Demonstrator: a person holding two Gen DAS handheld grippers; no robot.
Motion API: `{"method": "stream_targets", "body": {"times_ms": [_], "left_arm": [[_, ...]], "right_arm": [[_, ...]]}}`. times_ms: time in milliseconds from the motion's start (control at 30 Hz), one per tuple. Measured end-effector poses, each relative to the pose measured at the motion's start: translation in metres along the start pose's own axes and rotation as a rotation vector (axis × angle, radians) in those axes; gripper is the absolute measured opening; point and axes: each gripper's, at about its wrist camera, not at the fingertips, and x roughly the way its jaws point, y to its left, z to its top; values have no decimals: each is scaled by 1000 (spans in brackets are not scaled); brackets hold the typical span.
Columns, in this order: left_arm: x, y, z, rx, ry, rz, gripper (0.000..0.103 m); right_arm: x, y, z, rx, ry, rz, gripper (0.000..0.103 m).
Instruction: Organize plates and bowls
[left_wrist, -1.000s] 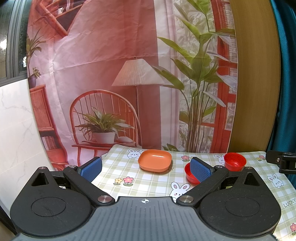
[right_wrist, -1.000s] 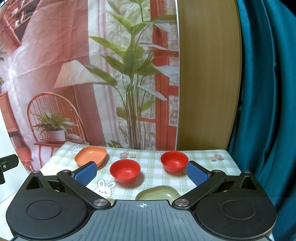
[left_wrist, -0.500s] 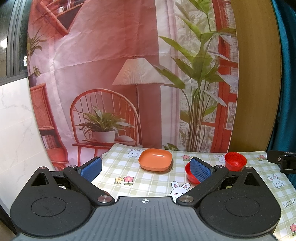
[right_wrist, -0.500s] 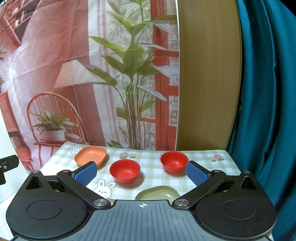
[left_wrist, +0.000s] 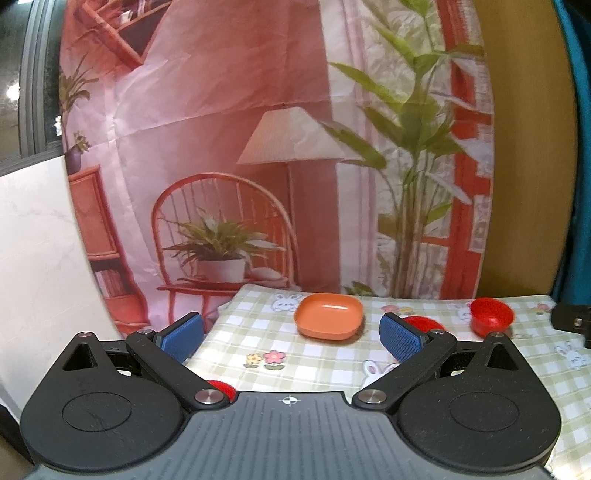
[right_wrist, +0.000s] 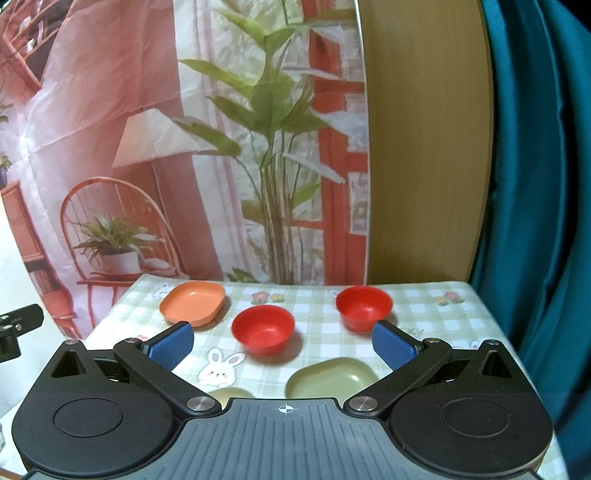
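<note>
Both tongs hang above the near edge of the checked tablecloth (right_wrist: 321, 325), spread wide and holding nothing: my left gripper (left_wrist: 291, 334) and my right gripper (right_wrist: 282, 345) each show blue pads with open air between them.

As I judge it, sorting has not begun, since every dish sits alone and nothing is stacked. Taking the nearer red bowl (right_wrist: 263, 334) as my landmark: the orange plate (right_wrist: 192, 302) lies beyond it to the left, the second red bowl (right_wrist: 364, 307) beyond it to the right, and the olive plate (right_wrist: 332, 376) just in front of it, close under my right gripper. Another pale olive dish (right_wrist: 232, 394) peeks out left of that, mostly hidden.

From the left view, the orange plate (left_wrist: 330, 320) sits ahead between the pads, well apart from them. A red scrap (left_wrist: 221, 388) shows under the left gripper; I cannot tell what it is.
</note>
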Motion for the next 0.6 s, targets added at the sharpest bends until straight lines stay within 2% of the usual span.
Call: {"method": "stream_targets", "body": {"times_ms": [300, 600], "left_arm": [[33, 25, -3, -16, 31, 44, 102], [68, 73, -2, -19, 66, 120, 102]], "right_arm": [[39, 22, -3, -41, 47, 25, 103], [90, 68, -12, -82, 107, 114, 101]]}}
